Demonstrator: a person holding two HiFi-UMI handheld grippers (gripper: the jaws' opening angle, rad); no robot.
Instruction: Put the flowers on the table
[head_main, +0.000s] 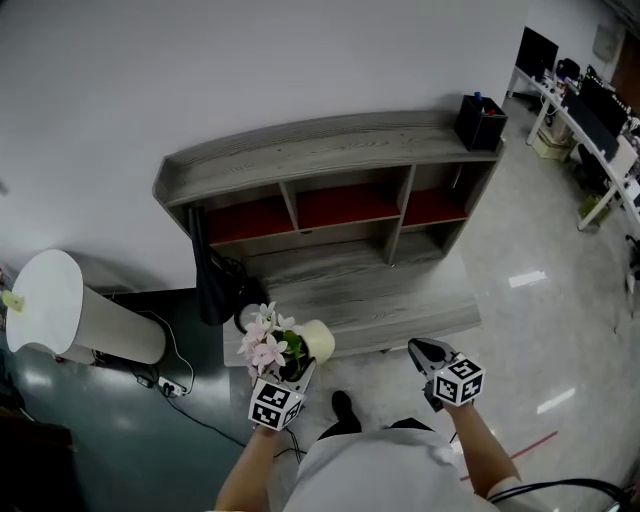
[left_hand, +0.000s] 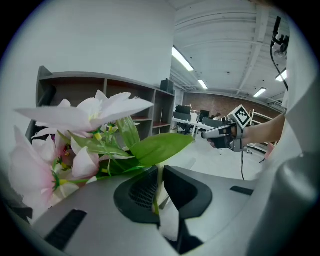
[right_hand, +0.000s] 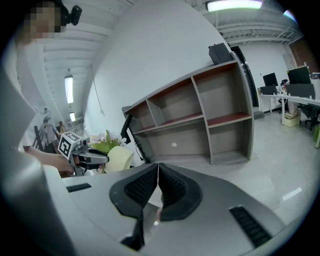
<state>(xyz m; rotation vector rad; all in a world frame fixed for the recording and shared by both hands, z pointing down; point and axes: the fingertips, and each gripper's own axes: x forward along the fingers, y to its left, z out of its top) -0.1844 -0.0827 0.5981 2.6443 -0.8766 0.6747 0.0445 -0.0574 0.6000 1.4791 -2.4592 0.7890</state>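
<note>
A bunch of pink and white flowers (head_main: 264, 341) with green leaves sits in a cream pot (head_main: 319, 340), tilted over the front left edge of the grey wooden table (head_main: 400, 300). My left gripper (head_main: 297, 372) is shut on the flowers at the stems; in the left gripper view the blooms (left_hand: 90, 125) fill the left side above the jaws of the left gripper (left_hand: 160, 186). My right gripper (head_main: 425, 350) hangs off the table's front right, shut with nothing between its jaws, as the right gripper view also shows for the right gripper (right_hand: 158, 172). That view has the pot (right_hand: 120, 159) at the left.
The table carries a shelf unit (head_main: 340, 205) with red-backed compartments and a black box (head_main: 480, 120) on top. A black bag (head_main: 212, 285) hangs at its left. A white cylinder (head_main: 60, 305) and cables (head_main: 165, 385) lie on the dark floor at left. Office desks (head_main: 590, 120) stand far right.
</note>
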